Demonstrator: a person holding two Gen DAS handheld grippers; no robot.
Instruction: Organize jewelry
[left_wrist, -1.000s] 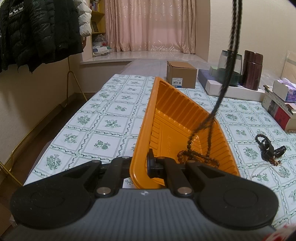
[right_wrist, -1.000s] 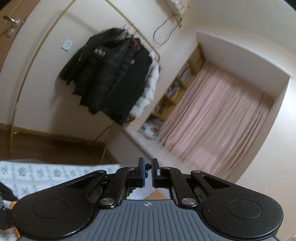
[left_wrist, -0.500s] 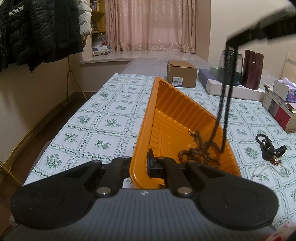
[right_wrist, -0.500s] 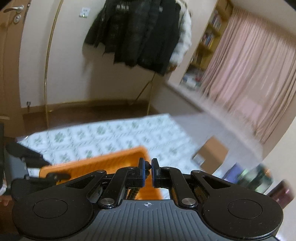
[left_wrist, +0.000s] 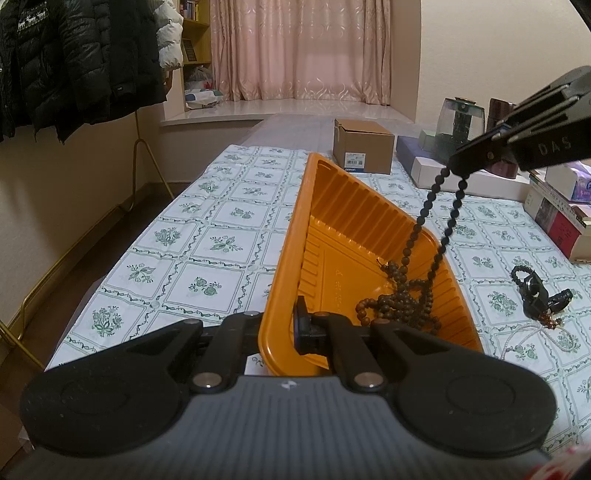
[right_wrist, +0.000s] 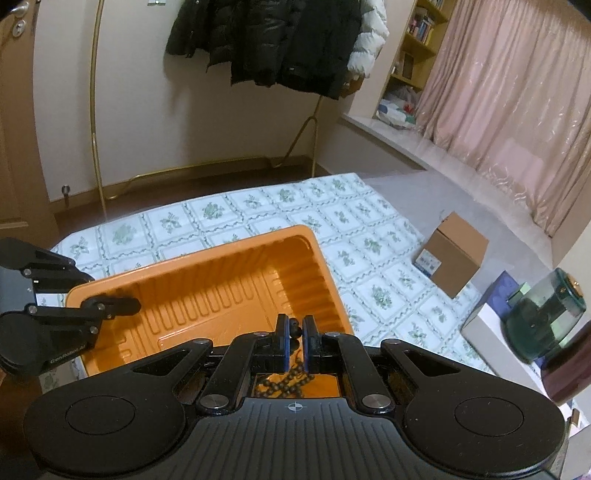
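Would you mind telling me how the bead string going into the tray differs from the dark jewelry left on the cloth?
The bead string hangs from the right claw; the dark jewelry lies loose. The string's lower end piles inside the orange tray; the jewelry sits outside it on the cloth. Both include dark beads.

A lived-in home is shown, prob. a bedroom or spare rm. Dark padded coats (right_wrist: 273, 40) are hung on a brass rail w/ a white jacket (right_wrist: 367, 35) beside them. Pink curtains (left_wrist: 299, 48) are drawn over a bay window w/ a stone sill. Wooden bookshelves (right_wrist: 417, 40) are stocked w/ books. A floral-tiled cloth (left_wrist: 207, 243) is spread over the table; a tissue box (left_wrist: 576, 182) is kept on it.
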